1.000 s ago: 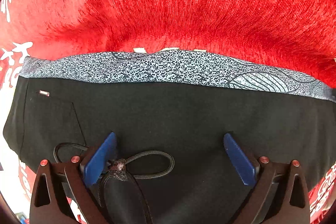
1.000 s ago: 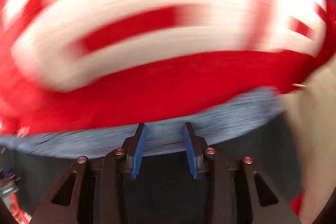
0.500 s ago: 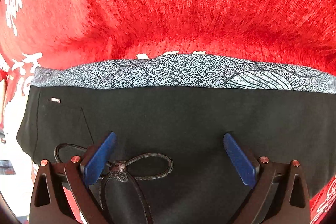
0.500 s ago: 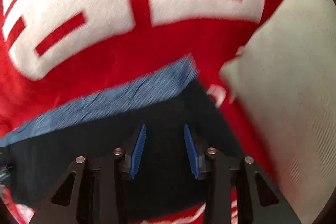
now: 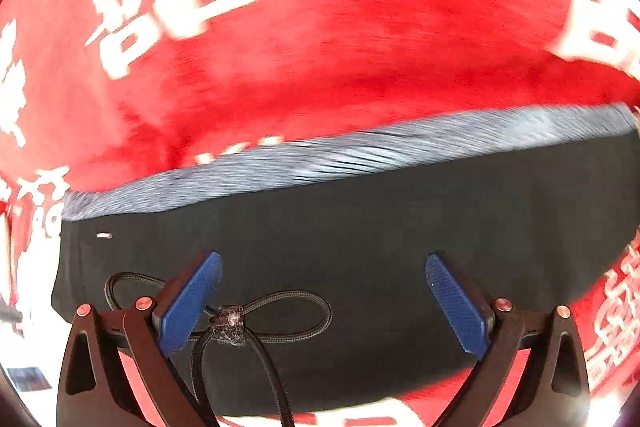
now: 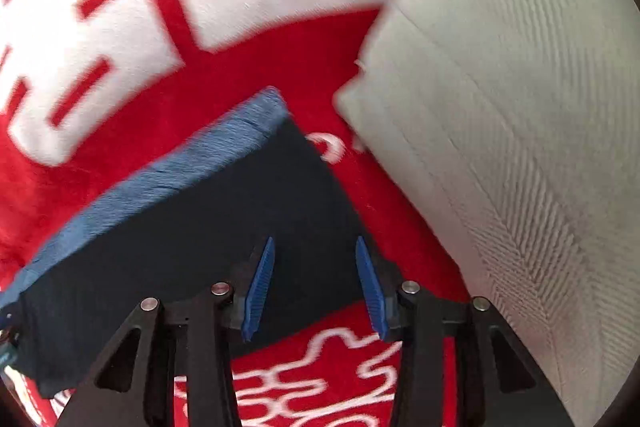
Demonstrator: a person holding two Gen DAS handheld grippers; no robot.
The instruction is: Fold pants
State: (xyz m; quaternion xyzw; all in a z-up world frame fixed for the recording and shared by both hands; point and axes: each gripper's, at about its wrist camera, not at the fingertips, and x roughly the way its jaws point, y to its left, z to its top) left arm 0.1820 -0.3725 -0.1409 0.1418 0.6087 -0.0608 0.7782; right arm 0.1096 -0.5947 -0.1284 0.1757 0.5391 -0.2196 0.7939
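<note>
A red plush blanket with white lettering covers the surface — on it lie folded black pants and a grey pillow.

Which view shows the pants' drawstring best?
The left wrist view: the drawstring lies looped and knotted on the black pants, just inside the left gripper's open fingers. The right wrist view shows only a corner of the pants, with no drawstring.
</note>
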